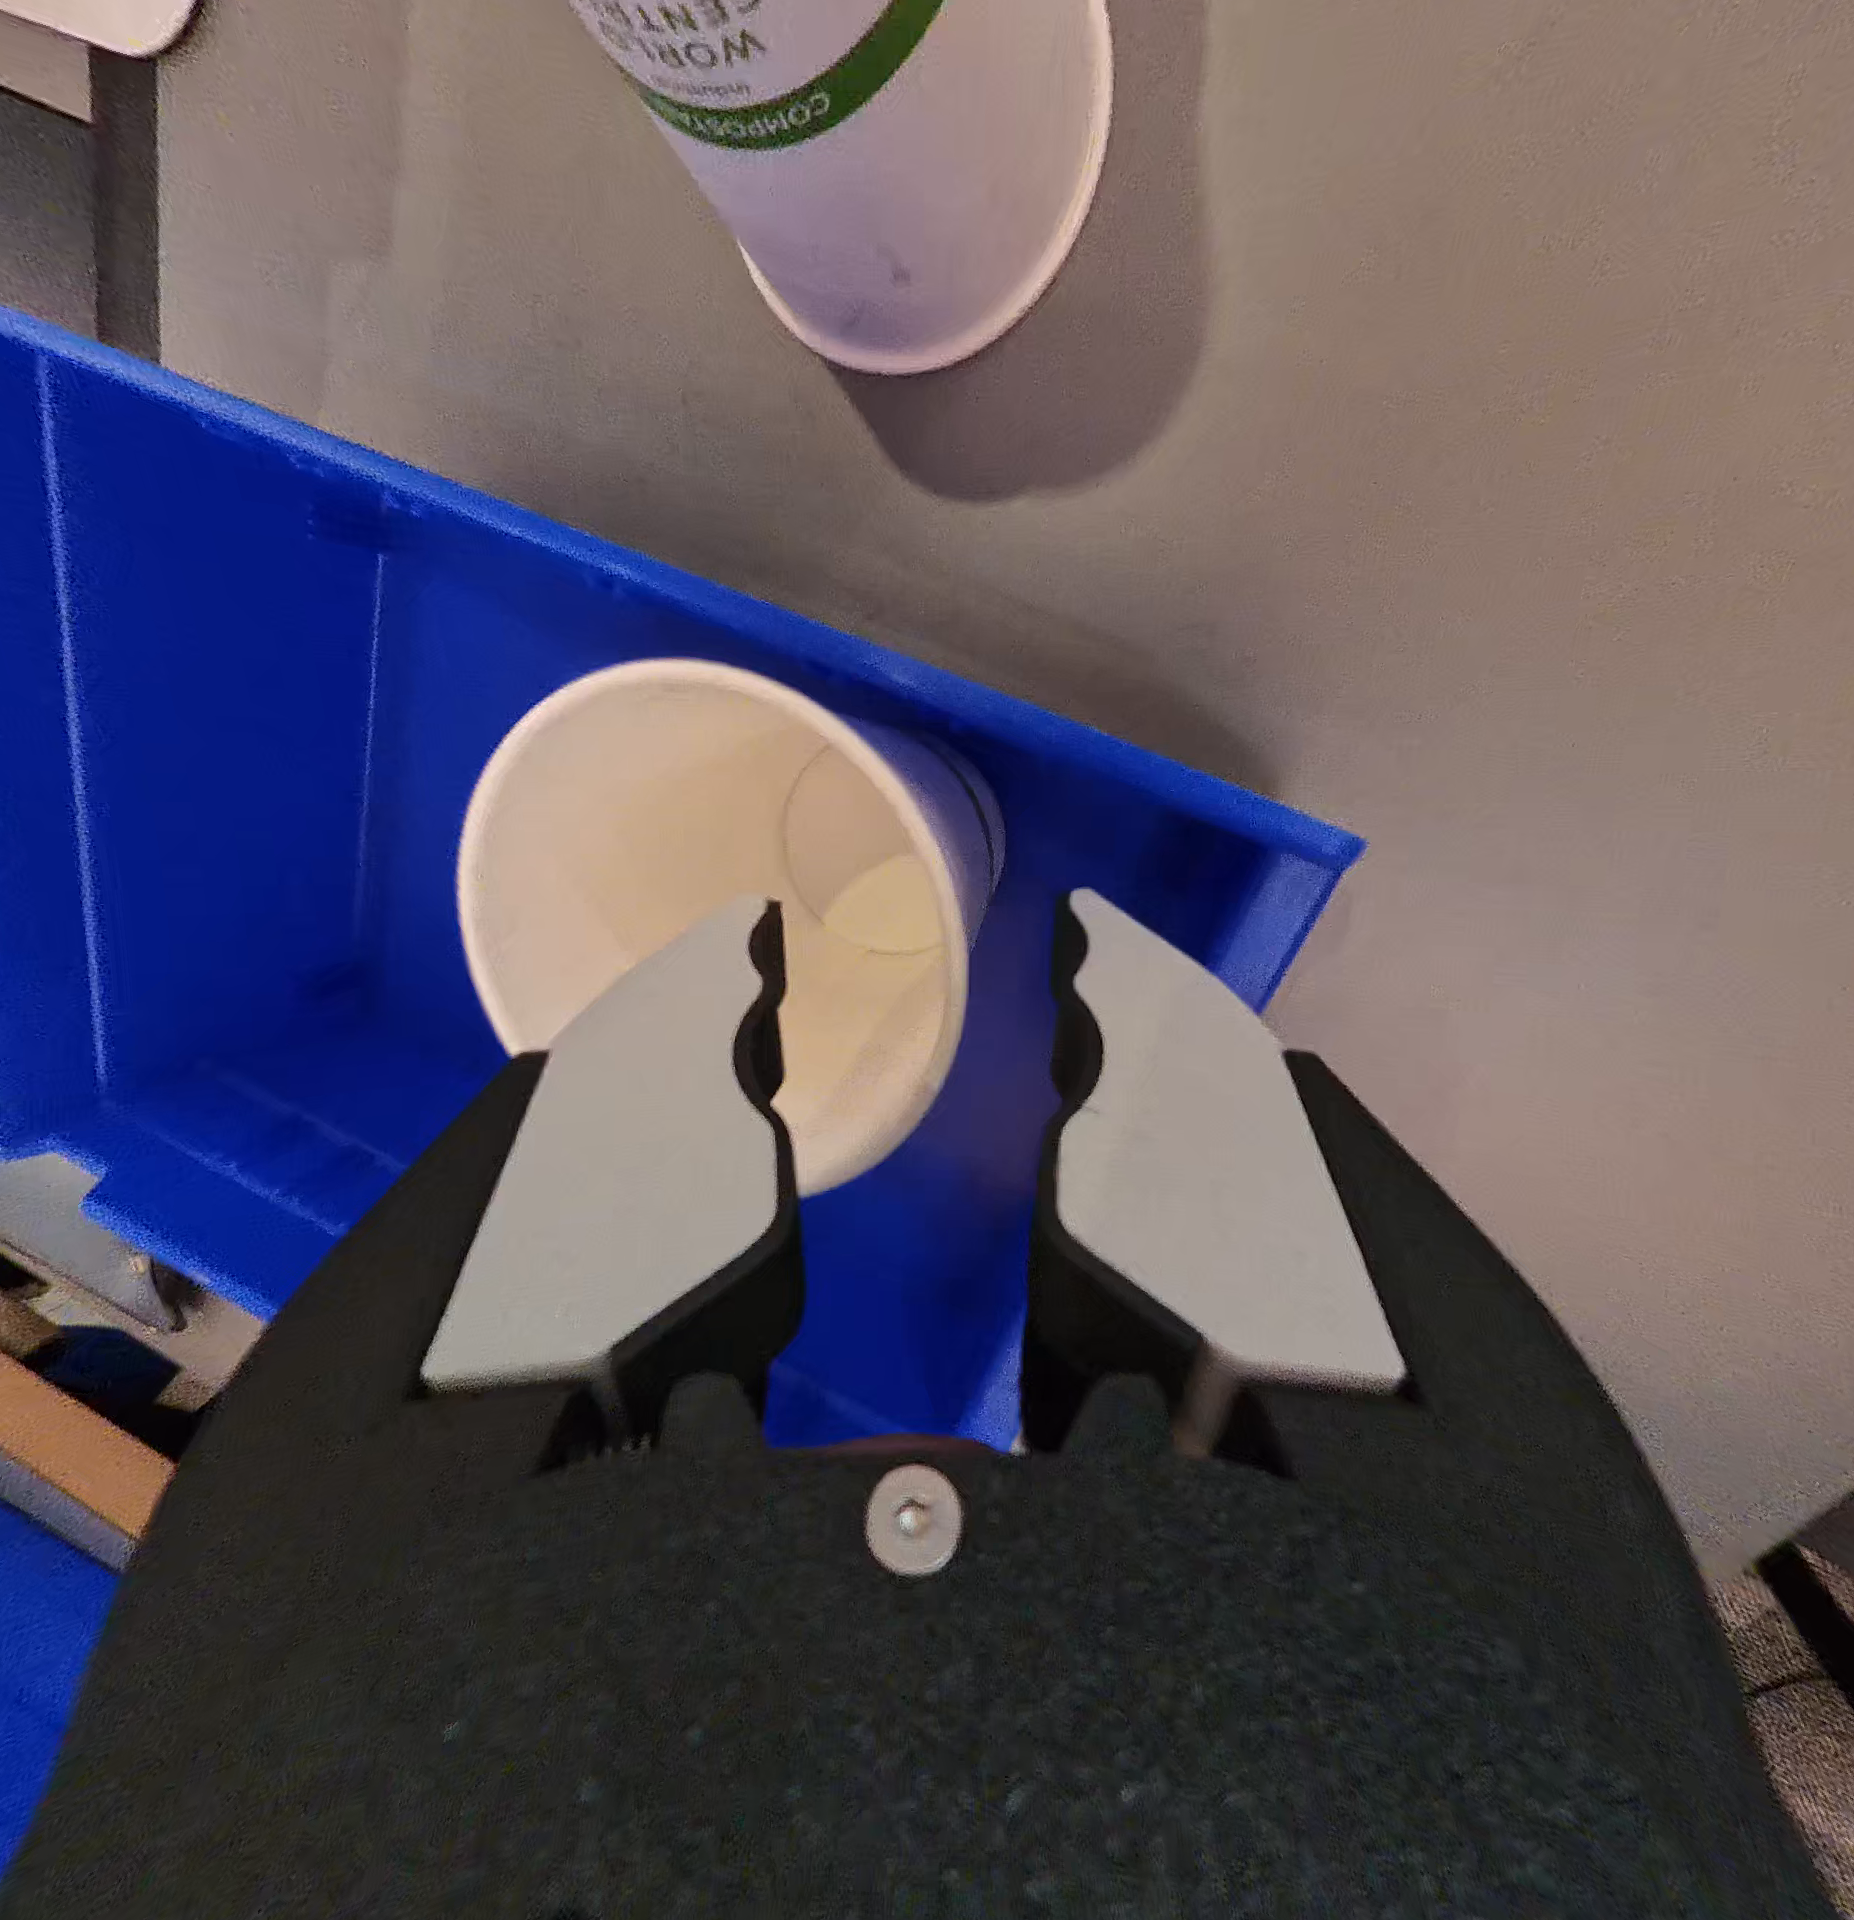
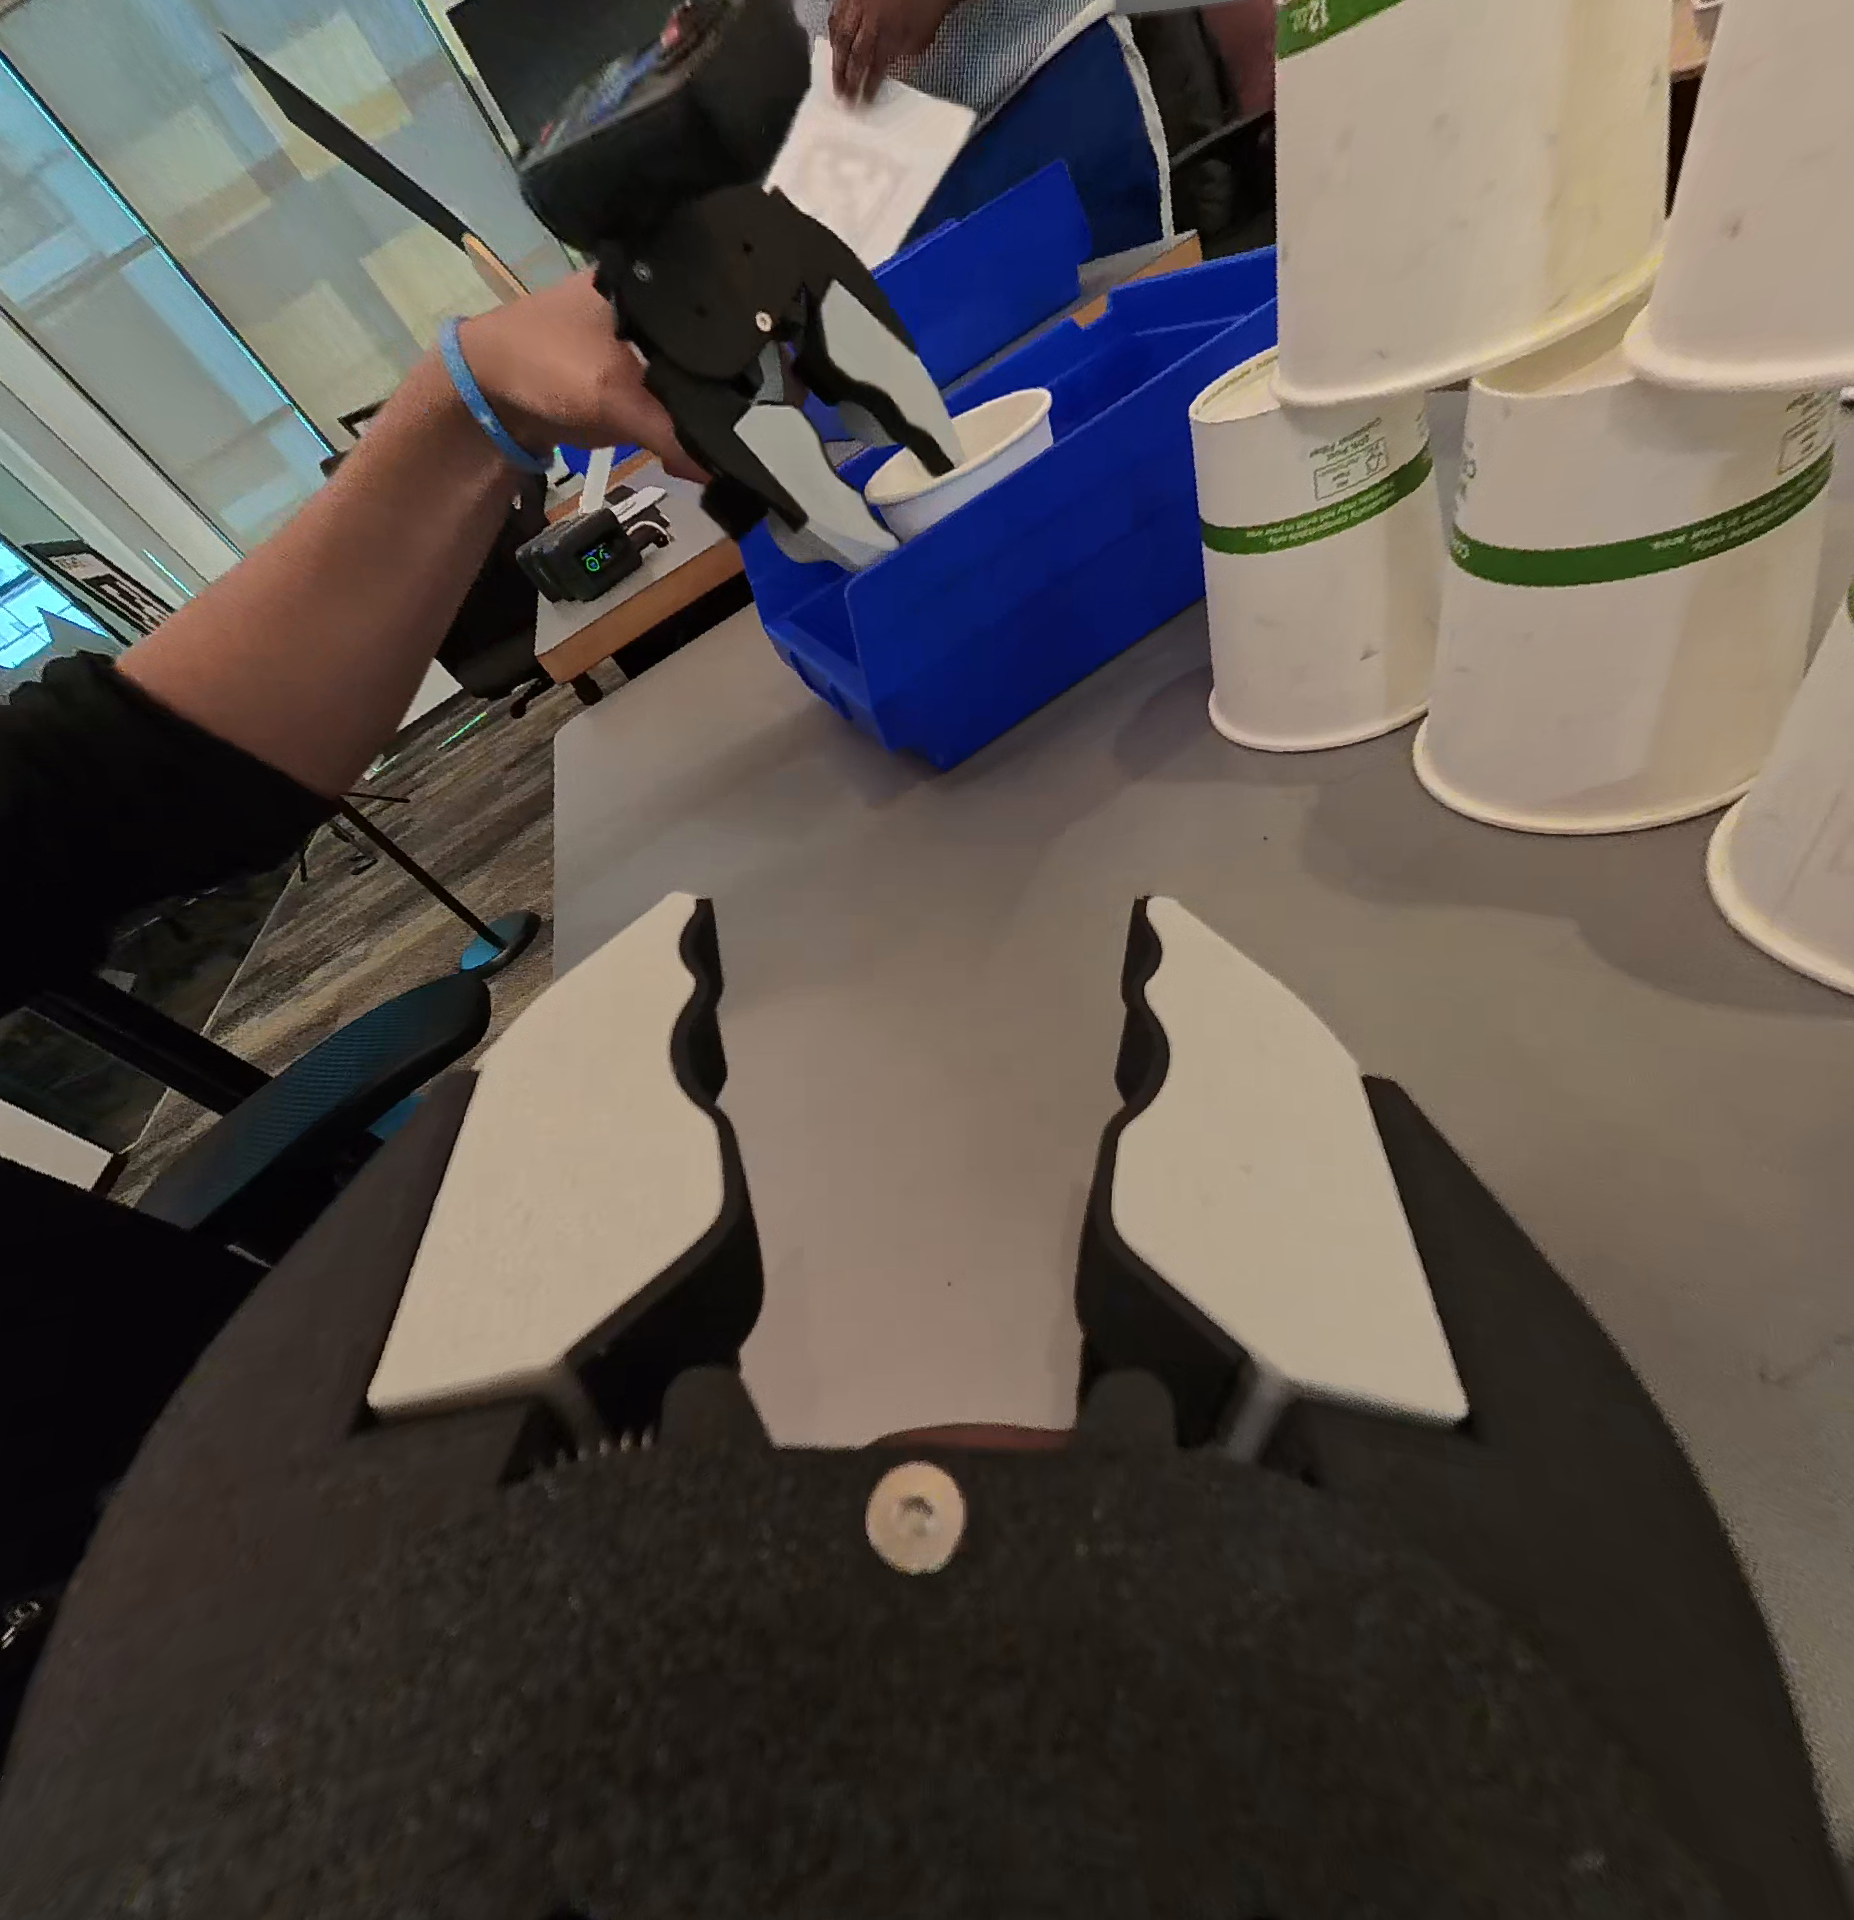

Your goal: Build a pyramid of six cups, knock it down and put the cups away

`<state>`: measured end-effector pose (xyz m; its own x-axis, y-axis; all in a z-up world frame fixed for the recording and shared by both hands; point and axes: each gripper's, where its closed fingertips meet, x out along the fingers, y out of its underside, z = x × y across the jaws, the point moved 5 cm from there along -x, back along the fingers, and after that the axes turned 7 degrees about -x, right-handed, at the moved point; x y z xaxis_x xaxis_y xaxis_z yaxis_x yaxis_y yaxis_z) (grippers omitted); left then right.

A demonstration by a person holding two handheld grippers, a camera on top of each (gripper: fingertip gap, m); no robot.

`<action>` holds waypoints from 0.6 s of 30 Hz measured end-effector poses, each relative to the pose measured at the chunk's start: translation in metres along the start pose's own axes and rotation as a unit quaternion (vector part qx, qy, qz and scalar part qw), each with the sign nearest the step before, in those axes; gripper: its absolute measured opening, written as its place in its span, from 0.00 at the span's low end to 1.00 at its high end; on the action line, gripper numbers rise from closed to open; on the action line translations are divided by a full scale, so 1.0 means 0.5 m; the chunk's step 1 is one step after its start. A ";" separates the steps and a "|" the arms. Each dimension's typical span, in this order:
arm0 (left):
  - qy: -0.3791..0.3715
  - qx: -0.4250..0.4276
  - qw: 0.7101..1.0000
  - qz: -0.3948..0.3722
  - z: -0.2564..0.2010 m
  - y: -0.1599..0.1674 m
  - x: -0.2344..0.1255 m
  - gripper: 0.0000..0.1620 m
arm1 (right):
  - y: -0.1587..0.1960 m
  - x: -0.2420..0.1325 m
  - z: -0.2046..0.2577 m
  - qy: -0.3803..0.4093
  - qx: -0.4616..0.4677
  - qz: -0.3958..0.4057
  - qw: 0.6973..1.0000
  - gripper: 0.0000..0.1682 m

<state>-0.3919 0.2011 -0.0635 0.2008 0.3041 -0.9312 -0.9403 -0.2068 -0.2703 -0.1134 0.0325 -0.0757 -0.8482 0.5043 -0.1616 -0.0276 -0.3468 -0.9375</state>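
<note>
With its jaws spread, the left claw (image 1: 918, 909) straddled the rim of the last cup (image 1: 715, 904) in the blue bin (image 1: 227, 727), the right claw (image 2: 923, 914) gaped empty over the table (image 2: 902, 831), and a careless lift could have crushed that rim or swung it into the 5 stacked cups (image 2: 1525, 468) nearby.

Daylight is coming through tall glass panels (image 2: 123, 312) at the left, a grey worktop (image 2: 902, 831) is stretching ahead, a blue office chair (image 2: 331, 1081) is sitting beside it on patterned carpet (image 2: 279, 935), and a wood-edged side table (image 2: 632, 613) is standing farther back.
</note>
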 end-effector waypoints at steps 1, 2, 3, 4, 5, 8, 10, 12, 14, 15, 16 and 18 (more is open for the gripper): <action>0.001 0.001 1.000 -0.003 -0.001 -0.002 0.007 0.27 | 0.001 0.000 -0.001 0.000 0.002 0.001 1.000 0.44; 0.005 0.000 1.000 -0.017 -0.002 -0.008 0.009 0.18 | 0.003 -0.001 -0.002 0.000 0.004 0.002 1.000 0.44; 0.015 -0.006 0.999 -0.036 -0.004 -0.014 0.006 0.07 | 0.004 -0.002 -0.003 -0.001 0.005 0.002 1.000 0.44; 0.020 -0.015 0.999 -0.048 -0.003 -0.016 0.001 0.04 | 0.004 -0.002 -0.003 -0.002 0.007 0.003 1.000 0.44; 0.014 -0.027 0.998 -0.052 0.004 -0.014 -0.006 0.03 | 0.005 -0.003 -0.004 -0.002 0.008 0.003 1.000 0.44; -0.012 -0.061 0.995 -0.072 0.030 0.007 -0.039 0.02 | 0.006 -0.005 -0.006 -0.003 0.010 0.005 1.000 0.43; -0.010 -0.102 0.988 -0.111 0.048 0.027 -0.074 0.02 | 0.005 -0.007 -0.007 -0.002 0.008 0.005 1.000 0.43; -0.001 -0.155 0.972 -0.177 0.067 0.044 -0.112 0.02 | 0.000 -0.011 -0.012 0.004 0.003 -0.001 1.000 0.43; 0.043 -0.210 0.936 -0.278 0.072 0.043 -0.152 0.02 | -0.009 -0.017 -0.017 0.007 -0.005 -0.015 1.000 0.43; 0.086 -0.235 0.907 -0.338 0.066 0.030 -0.172 0.02 | -0.015 -0.020 -0.020 0.011 -0.010 -0.024 1.000 0.44; 0.132 -0.260 0.873 -0.392 0.057 0.010 -0.191 0.02 | -0.023 -0.022 -0.024 0.013 -0.016 -0.035 0.999 0.45; 0.193 -0.298 0.813 -0.461 0.035 -0.039 -0.211 0.02 | -0.049 -0.024 -0.030 0.013 -0.035 -0.066 0.997 0.49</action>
<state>-0.3997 0.1893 0.0444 0.9247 0.2939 -0.2420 -0.0644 -0.5057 -0.8603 -0.0948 0.0467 -0.0552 -0.8257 0.5624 -0.0431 -0.1002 -0.2213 -0.9700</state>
